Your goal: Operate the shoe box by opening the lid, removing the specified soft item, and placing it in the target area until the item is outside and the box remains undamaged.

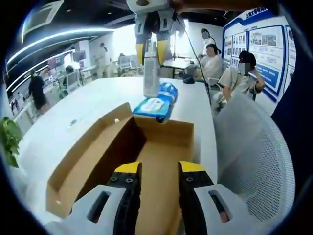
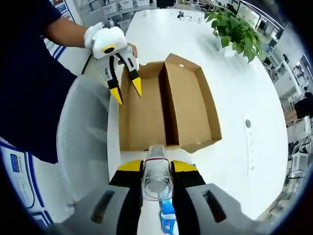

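1. We are working over a wide white tabletop (image 2: 234,73), with a white mesh chair back (image 1: 254,156) just beside its edge.
2. The brown cardboard shoe box (image 2: 188,105) is lying open on the tabletop, its hinged lid (image 2: 142,112) folded flat alongside the tray. We are judging the card thin and easily creased, so pressing on its walls risks damage.
3. A blue and white soft plastic pack (image 1: 157,104), probably wipes, is resting on the tabletop just beyond the far end of the box, already outside it. We are expecting it to be light, squashy and somewhat slippery; a hold across its middle would probably suit it best.
4. Our right gripper (image 2: 156,169) is clamping a clear plastic bottle with a pale cap (image 2: 157,177), holding it in the air above the pack. In the left gripper view the same bottle (image 1: 151,71) is hanging upright under the gripper. We are judging it stiff, smooth and light, so a firm side grip on the body seems right.
5. Our left gripper (image 1: 159,169) is hovering over the box lid with its yellow-tipped jaws parted and nothing between them.
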Action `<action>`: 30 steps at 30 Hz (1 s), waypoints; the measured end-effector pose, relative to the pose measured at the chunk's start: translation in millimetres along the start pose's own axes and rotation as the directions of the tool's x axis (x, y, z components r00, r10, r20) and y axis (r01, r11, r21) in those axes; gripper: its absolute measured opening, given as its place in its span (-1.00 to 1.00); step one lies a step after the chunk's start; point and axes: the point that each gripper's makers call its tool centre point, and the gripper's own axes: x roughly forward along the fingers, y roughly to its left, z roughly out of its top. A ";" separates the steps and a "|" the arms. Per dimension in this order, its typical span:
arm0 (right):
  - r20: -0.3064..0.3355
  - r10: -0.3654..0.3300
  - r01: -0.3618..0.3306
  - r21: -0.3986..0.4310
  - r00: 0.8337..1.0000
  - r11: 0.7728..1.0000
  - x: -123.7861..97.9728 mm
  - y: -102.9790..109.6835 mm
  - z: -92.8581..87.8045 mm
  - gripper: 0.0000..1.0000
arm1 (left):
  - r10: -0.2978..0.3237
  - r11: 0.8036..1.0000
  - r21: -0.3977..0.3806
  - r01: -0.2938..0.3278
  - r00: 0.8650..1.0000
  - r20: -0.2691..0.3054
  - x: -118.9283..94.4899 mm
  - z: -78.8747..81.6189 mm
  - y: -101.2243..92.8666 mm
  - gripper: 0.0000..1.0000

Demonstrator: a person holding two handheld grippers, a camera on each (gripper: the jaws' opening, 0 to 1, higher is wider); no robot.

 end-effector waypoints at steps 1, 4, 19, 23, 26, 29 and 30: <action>-0.013 -0.002 0.002 -0.001 1.000 1.000 0.2 -2.0 -5.7 -0.63 | -0.003 1.000 0.003 0.003 1.000 0.001 1.3 1.8 -0.9 -0.45; -0.035 -0.006 0.006 0.003 0.999 1.000 0.5 -7.0 -19.3 -0.63 | -0.006 1.000 0.007 0.006 1.000 -0.005 5.0 5.5 -1.9 -0.45; -0.155 -0.024 0.029 0.031 0.988 0.999 8.1 -38.0 -99.3 -0.63 | -0.015 1.000 0.018 0.015 1.000 -0.023 33.8 23.9 -6.8 -0.46; -0.173 -0.033 0.039 0.032 0.984 0.999 11.7 -49.2 -111.4 -0.63 | -0.011 1.000 0.012 0.012 1.000 -0.028 35.6 23.5 -3.7 -0.46; -0.182 -0.037 0.045 0.040 0.983 0.998 15.1 -60.0 -118.6 -0.63 | -0.009 1.000 0.009 0.009 0.999 -0.036 36.4 22.2 -1.9 -0.45; -0.188 -0.044 0.056 0.058 0.981 0.997 19.8 -74.2 -126.3 -0.63 | -0.007 1.000 0.003 0.007 0.999 -0.040 36.5 20.6 -0.5 -0.46; -0.190 -0.042 0.054 0.060 0.981 0.997 20.7 -76.8 -127.6 -0.63 | -0.007 1.000 0.002 0.007 0.999 -0.040 36.3 20.2 -0.1 -0.46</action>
